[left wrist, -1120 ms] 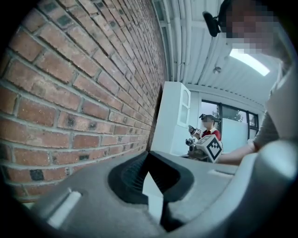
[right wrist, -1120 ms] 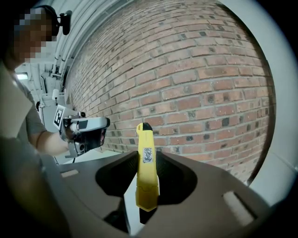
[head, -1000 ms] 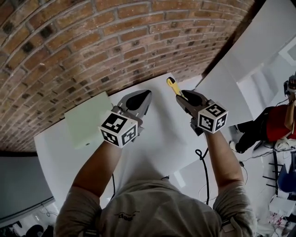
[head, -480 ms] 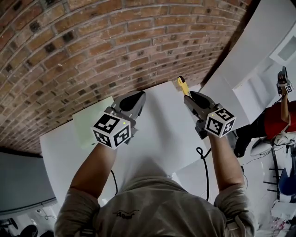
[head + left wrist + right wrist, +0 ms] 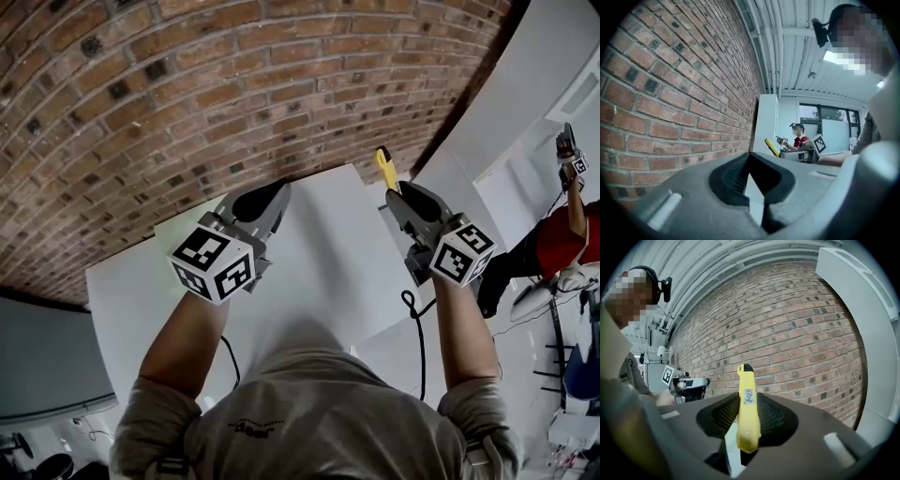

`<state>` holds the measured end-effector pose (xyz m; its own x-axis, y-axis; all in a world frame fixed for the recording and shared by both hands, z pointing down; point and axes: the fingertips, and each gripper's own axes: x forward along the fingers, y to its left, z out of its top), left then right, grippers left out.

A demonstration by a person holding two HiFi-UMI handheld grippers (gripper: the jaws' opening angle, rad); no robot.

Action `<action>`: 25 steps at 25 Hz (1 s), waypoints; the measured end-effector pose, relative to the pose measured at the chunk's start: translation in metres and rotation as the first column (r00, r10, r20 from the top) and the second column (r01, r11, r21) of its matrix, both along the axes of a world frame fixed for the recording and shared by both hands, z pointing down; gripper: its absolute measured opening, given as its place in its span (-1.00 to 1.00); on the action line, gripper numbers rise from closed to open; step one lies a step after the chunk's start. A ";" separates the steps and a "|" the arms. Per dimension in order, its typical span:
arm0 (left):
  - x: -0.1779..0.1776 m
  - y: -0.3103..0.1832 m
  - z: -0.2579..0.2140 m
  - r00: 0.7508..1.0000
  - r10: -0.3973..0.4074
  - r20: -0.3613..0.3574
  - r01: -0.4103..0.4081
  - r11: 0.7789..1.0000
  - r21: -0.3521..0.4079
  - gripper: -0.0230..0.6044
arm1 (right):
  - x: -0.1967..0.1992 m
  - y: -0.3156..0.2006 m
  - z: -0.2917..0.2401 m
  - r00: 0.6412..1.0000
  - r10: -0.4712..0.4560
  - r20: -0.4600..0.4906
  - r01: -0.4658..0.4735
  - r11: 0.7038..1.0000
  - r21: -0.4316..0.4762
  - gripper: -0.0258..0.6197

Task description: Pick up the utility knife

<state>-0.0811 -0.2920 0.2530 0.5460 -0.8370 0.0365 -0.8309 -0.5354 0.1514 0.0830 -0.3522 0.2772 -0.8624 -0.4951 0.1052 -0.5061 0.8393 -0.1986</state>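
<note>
The utility knife (image 5: pixel 384 169) is yellow with a black tip. It sticks out forward from my right gripper (image 5: pixel 398 192), which is shut on it above the white table (image 5: pixel 319 253). In the right gripper view the knife (image 5: pixel 747 413) stands upright between the ribbed pads (image 5: pixel 723 416), its tip toward the brick wall. My left gripper (image 5: pixel 267 195) hangs level beside it at the left, jaws closed together and holding nothing. From the left gripper view (image 5: pixel 750 157) the knife (image 5: pixel 771 147) shows small at the right.
A brick wall (image 5: pixel 206 103) rises just past the table's far edge. A black cable (image 5: pixel 412 314) loops on the white surface below the right gripper. Another person in red (image 5: pixel 572 234) stands far off at the right. White panels (image 5: pixel 553 75) border the right side.
Both grippers have risen and moved toward the brick wall, the right one still carrying the knife. The pale green sheet near the left gripper is now mostly hidden.
</note>
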 end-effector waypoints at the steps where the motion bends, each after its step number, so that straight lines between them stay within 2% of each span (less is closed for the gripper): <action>1: 0.000 0.002 -0.002 1.000 0.002 0.000 -0.002 1.000 0.003 -0.93 | -0.001 0.003 -0.002 1.000 -0.001 -0.001 0.001 1.000 0.002 -0.51; 25: 0.012 0.001 -0.002 0.999 0.028 -0.019 -0.028 1.000 -0.004 -0.93 | -0.002 0.004 -0.002 1.000 -0.021 0.000 0.021 1.000 0.017 -0.50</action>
<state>-0.0687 -0.2914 0.2505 0.5702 -0.8210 0.0297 -0.8124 -0.5581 0.1690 0.0811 -0.3486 0.2752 -0.8726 -0.4787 0.0971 -0.4884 0.8529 -0.1845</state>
